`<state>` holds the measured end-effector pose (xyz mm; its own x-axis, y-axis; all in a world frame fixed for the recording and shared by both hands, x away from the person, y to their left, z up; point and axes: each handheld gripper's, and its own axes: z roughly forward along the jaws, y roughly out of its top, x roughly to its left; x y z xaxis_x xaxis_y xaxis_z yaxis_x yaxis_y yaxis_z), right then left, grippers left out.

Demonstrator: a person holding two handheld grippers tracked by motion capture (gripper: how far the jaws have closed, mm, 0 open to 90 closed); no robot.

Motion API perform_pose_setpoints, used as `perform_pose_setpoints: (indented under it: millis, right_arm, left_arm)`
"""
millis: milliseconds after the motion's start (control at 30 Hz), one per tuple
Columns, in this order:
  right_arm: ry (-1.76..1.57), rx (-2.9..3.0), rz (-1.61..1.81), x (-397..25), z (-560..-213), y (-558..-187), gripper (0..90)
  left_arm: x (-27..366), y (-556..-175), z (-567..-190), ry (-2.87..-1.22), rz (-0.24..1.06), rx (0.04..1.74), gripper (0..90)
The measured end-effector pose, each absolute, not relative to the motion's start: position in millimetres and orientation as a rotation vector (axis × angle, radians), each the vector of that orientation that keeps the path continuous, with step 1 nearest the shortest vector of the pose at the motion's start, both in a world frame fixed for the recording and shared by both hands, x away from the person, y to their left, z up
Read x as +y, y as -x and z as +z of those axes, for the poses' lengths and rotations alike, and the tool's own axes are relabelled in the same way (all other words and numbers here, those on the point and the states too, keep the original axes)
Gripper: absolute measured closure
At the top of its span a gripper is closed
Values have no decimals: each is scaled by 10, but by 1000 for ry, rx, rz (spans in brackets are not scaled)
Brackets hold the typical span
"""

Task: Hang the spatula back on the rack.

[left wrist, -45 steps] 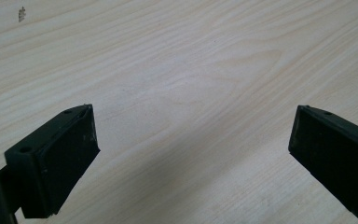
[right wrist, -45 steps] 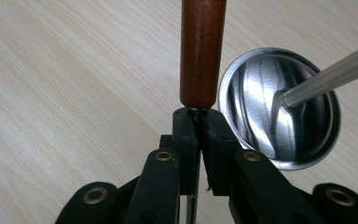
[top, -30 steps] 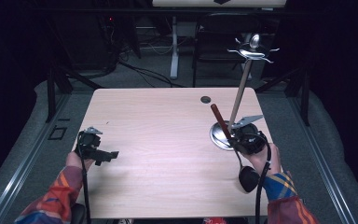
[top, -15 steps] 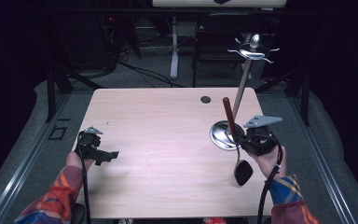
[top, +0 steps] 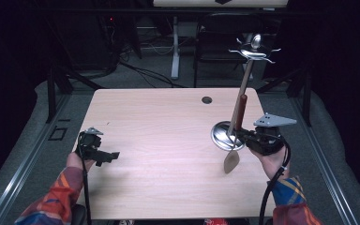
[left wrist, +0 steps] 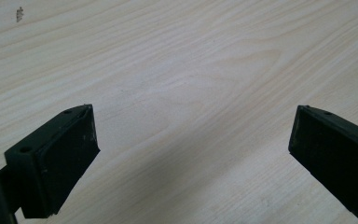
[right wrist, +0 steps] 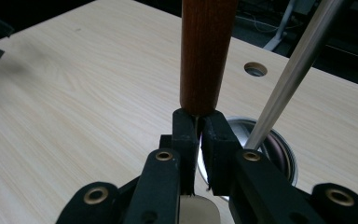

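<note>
**Lifting the spatula up to its hook**

The right gripper (top: 240, 136) sits at the right middle of the high view. Its jaws are pinched tight on the thin metal neck of a spatula (top: 235, 137), just under the brown wooden handle (right wrist: 207, 51). The spatula stands almost straight up, with its flat blade (top: 231, 161) pointing down, just above the table (top: 159, 122).

Right next to it is a shiny metal rack (top: 244, 89) with a round base (top: 221, 136) and little hooks (top: 255, 50) at the top.

I think the spatula should hang on a hook. Lift it slowly, keep it away from the pole, and keep the grip firm.

The left gripper (left wrist: 191, 135) waits at the lower left with jaws wide apart, holding nothing.

I can read no words or labels anywhere.
</note>
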<state>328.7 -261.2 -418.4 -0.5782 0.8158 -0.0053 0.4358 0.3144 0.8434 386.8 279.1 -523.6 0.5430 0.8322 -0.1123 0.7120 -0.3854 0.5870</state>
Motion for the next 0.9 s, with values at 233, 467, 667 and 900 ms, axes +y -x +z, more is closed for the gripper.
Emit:
perform_pose_setpoints:
  millis: [233, 467, 667, 900]
  right_arm:
    - [-1109, 2126, 1194, -2638, -4147, -3276, 847]
    - [-1127, 2091, 1196, -2698, -4101, -3266, 847]
    - [-1137, 2056, 1191, -2750, -4058, -3264, 847]
    - [-1147, 2031, 1170, -2794, -4019, -3272, 847]
  left_arm:
    - [2790, -3869, -5237, -2196, 267, 1242, 10]
    - [2789, -3869, -5237, -2196, 265, 1242, 10]
    - [2790, -3869, -5237, -2195, 267, 1241, 10]
    - [2788, -3870, -5238, -2196, 263, 1243, 10]
